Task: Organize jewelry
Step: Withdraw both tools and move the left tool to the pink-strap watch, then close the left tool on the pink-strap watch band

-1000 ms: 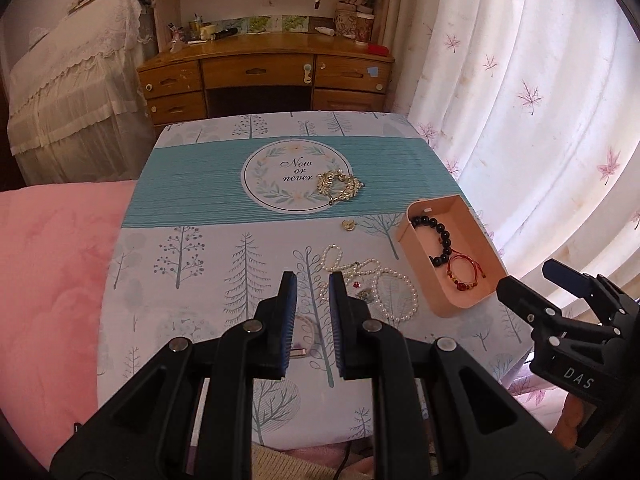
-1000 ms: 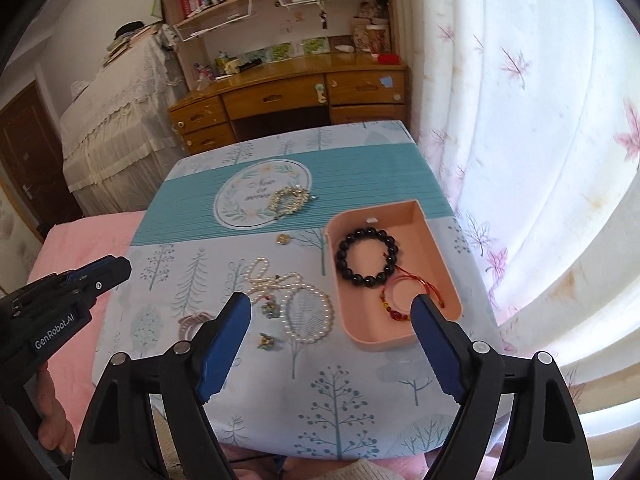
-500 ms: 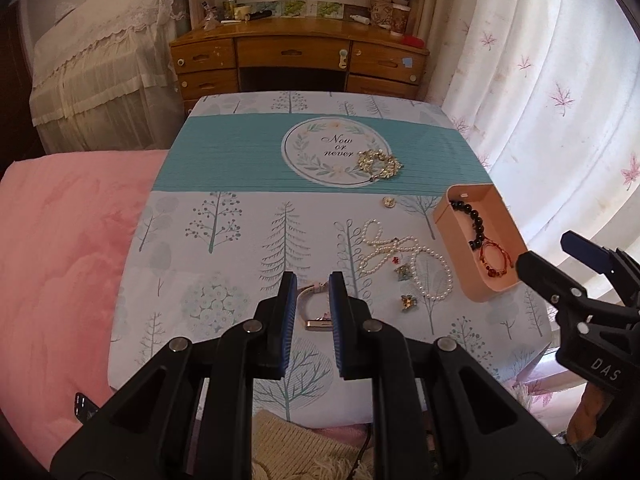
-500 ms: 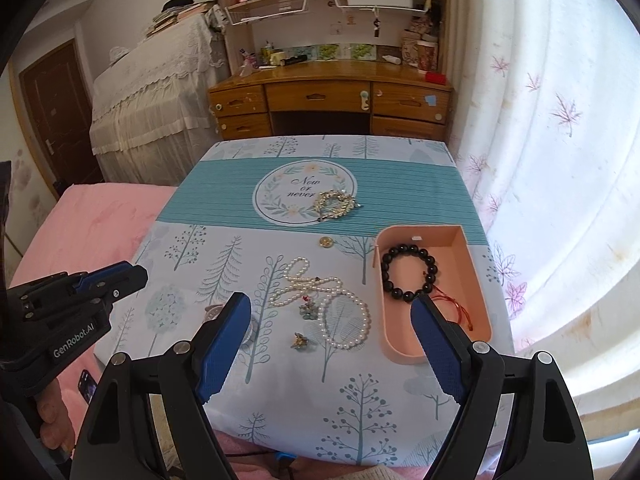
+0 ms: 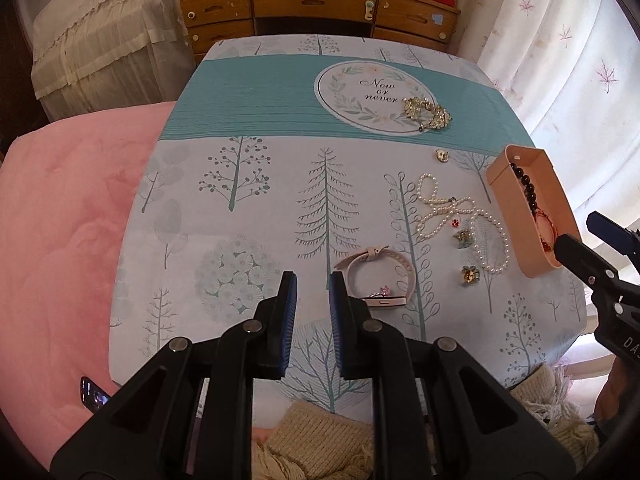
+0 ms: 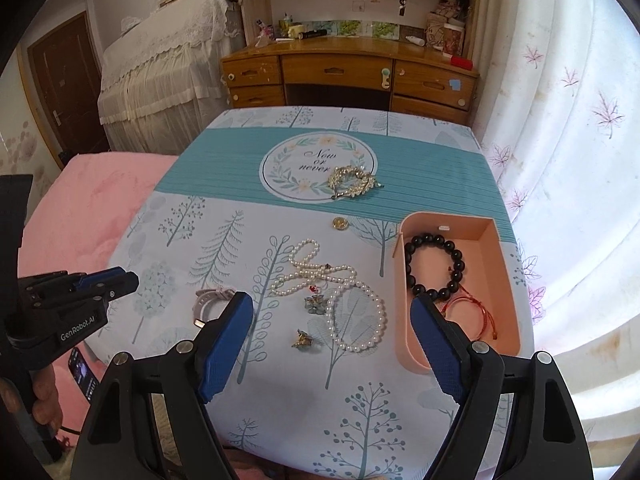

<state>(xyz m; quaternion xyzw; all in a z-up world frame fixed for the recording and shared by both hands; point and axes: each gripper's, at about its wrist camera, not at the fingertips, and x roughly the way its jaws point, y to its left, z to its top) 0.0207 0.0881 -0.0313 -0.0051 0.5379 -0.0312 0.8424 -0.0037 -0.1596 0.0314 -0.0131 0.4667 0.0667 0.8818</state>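
Note:
A peach tray on the table's right holds a black bead bracelet and a red cord bracelet. Loose on the cloth lie a pearl necklace, two small brooches, a gold coin charm, a gold chain heap and a pale pink strap bracelet. My left gripper is nearly shut and empty, just left of the strap bracelet. My right gripper is wide open above the pearls.
The table carries a teal and tree-print cloth. A pink bed adjoins its left side. A wooden desk stands behind, a white curtain hangs at the right. A phone lies at the bed's near edge.
Both grippers have drawn back and swung left. The left gripper has come off the strap bracelet, which now lies to its right. The right gripper stays wide open.

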